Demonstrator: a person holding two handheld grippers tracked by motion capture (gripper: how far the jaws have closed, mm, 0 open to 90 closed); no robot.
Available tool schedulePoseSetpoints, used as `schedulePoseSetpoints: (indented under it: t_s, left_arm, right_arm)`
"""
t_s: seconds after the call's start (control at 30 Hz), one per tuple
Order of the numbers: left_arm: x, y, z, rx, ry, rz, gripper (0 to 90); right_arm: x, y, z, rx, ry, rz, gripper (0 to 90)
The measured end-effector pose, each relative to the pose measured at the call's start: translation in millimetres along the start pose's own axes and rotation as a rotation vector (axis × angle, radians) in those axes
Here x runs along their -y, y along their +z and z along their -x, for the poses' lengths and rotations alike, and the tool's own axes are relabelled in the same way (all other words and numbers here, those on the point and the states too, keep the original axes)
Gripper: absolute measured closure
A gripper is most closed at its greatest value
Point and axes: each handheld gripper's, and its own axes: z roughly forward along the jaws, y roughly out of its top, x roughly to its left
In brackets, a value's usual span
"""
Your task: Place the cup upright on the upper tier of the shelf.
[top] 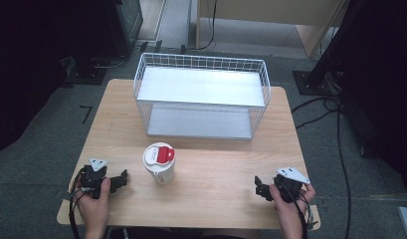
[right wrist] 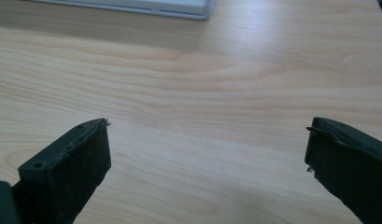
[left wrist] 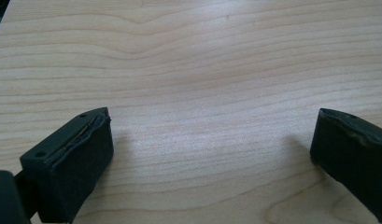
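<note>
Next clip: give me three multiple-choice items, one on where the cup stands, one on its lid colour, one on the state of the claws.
1. Where does the cup stand?
A. inside the wire rack
B. on the table in front of the rack
C. in the right claw

2. What colours is the cup's lid?
A. red and white
B. blue
C. all black

3. How are both claws?
A. shut on the cup
B. shut on nothing
C. open, holding nothing

Key: 1 B, the cup is on the table before the rack. 2 A, the high view shows a white lid with a red part. 3 C, the left claw and right claw have jaws wide apart over bare wood.
</note>
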Motion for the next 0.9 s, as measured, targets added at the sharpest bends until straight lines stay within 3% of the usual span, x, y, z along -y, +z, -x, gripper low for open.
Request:
schedulePoseSetpoints:
  t_s: [0.17, 0.27, 0.47, 0.9]
  left_arm:
    - [0.0, 0.0, 0.2, 0.000, -0.002, 0.000, 0.0]
    - [0.0, 0.0, 0.2, 0.000, -0.001, 0.000, 0.0]
    - [0.0, 0.0, 0.0, 0.000, 0.001, 0.000, 0.0]
    - [0.1, 0.0, 0.2, 0.000, -0.002, 0.000, 0.0]
  right_arm:
    - [-11.3, 1.3, -18.1, -0.059, 0.005, 0.012, 0.2]
    - [-16.1, 0.3, -25.3, -0.071, 0.009, 0.020, 0.5]
    - [-28.6, -0.1, -54.0, -0.106, -0.030, 0.039, 0.5]
    - [-36.2, 11.7, -101.5, -0.182, -0.086, 0.041, 0.5]
